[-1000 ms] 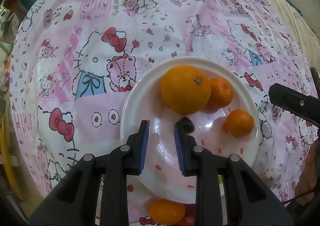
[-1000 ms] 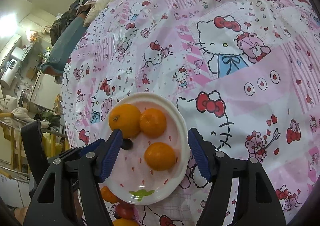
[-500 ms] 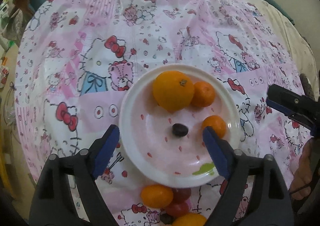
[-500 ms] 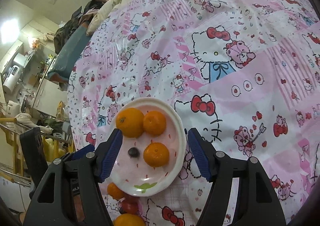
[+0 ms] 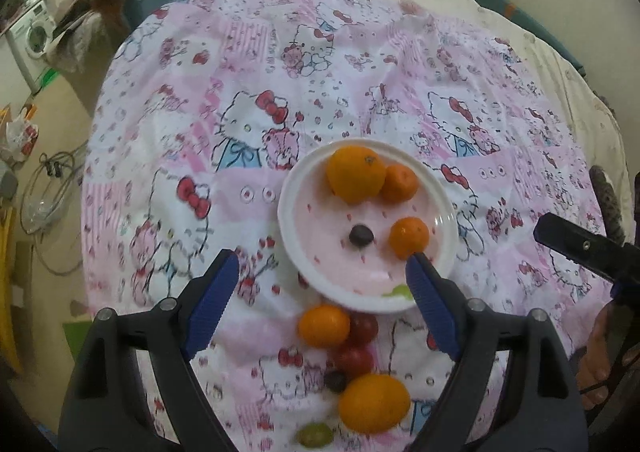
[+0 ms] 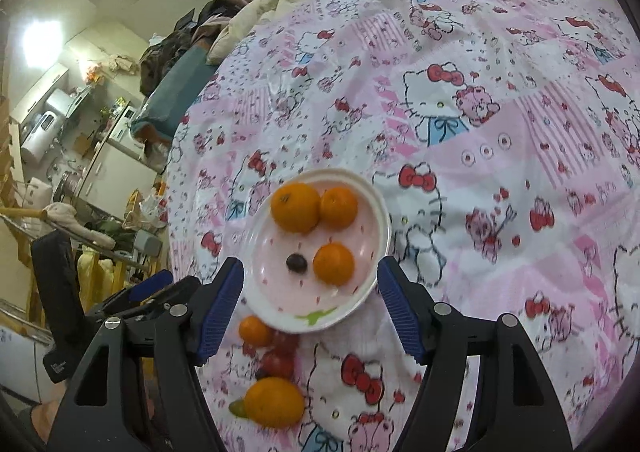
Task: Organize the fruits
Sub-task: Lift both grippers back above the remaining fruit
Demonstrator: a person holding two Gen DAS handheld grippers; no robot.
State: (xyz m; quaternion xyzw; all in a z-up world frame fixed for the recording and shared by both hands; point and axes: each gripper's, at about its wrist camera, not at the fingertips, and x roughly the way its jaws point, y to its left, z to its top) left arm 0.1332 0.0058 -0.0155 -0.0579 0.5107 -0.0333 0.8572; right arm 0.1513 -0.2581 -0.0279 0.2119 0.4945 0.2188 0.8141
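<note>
1. The left gripper (image 5: 322, 280) is hanging above the near edge of the white plate (image 5: 289, 236), its blue pads spread wide; its jaws have just been opening, and nothing is sitting between them or touching them.
2. The right gripper (image 6: 310, 306) is likewise standing released and empty over the plate's near rim, its jaws parted wide and having just been opening a little further.
3. The plate is resting on the pink cartoon-cat cloth (image 5: 280, 63) and is carrying a large orange (image 5: 355, 173), which is touching a smaller mandarin (image 5: 400, 183) beside it.
4. A second mandarin (image 5: 409, 238) is sitting apart from those two, nearer the plate's right side in the left wrist view, with a dark grape (image 5: 361, 235) lying just beside it.
5. Off the plate, on the cloth at its near edge, a loose mandarin (image 5: 323, 325) is lying against two red fruits (image 5: 355, 358), which I cannot identify more exactly.
6. Nearer still, another orange (image 5: 374, 404) is sitting with a small dark grape (image 5: 335, 380) and a green grape (image 5: 316, 434) close by.
7. A person's hand (image 5: 600, 356) is showing at the right edge of the left wrist view.
</note>
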